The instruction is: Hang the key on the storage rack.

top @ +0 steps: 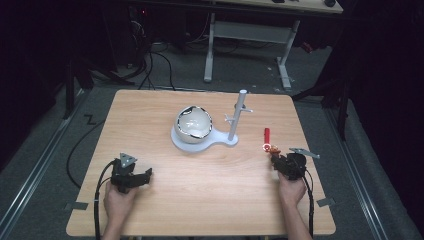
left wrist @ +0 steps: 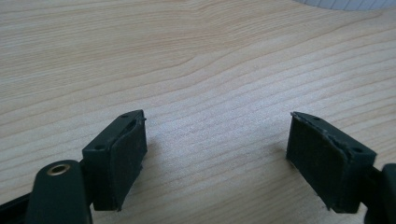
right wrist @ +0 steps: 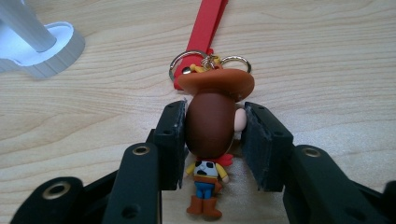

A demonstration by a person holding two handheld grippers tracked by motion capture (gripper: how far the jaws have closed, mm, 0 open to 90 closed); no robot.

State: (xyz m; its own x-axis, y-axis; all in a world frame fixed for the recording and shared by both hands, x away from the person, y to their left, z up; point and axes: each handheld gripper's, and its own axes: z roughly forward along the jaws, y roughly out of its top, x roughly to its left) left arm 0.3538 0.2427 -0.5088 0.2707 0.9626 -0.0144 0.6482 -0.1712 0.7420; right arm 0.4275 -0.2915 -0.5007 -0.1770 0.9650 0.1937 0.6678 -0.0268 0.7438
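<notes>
With your right tongs (right wrist: 212,140) closed on the cowboy keychain (right wrist: 211,128), grip the light, rubbery head, not the dangling strap (right wrist: 204,25); left tongs (left wrist: 217,158) gape empty.

No writing, label, brand, number or sign can be read in any of the views.
</notes>
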